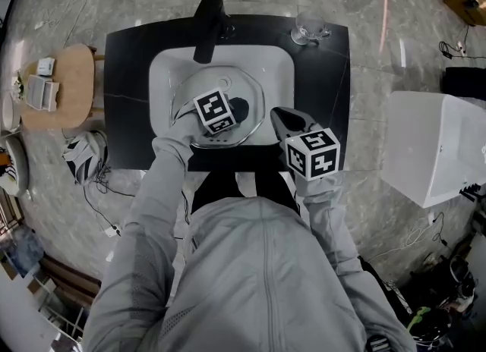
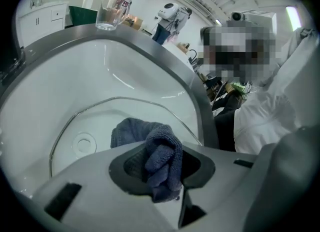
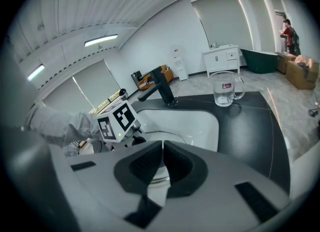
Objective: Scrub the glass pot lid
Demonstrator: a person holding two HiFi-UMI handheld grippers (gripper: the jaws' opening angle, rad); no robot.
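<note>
Head view: glass pot lid [image 1: 247, 89] lies in sink [image 1: 163, 66], left gripper [image 1: 231, 111] over it, right gripper [image 1: 287, 121] at sink's front right rim. Left gripper view: jaws clamp blue cloth [image 2: 162, 158] over sink. Right gripper view: jaws closed together, empty, near sink.

The left gripper [image 1: 230, 111] hides the middle of the glass lid [image 1: 253, 89].

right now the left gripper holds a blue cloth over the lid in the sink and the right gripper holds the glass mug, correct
No: the right gripper holds nothing, jaws shut together; the glass mug stands on the counter, as the right gripper view shows. The left gripper does hold the blue cloth over the lid in the sink.
</note>
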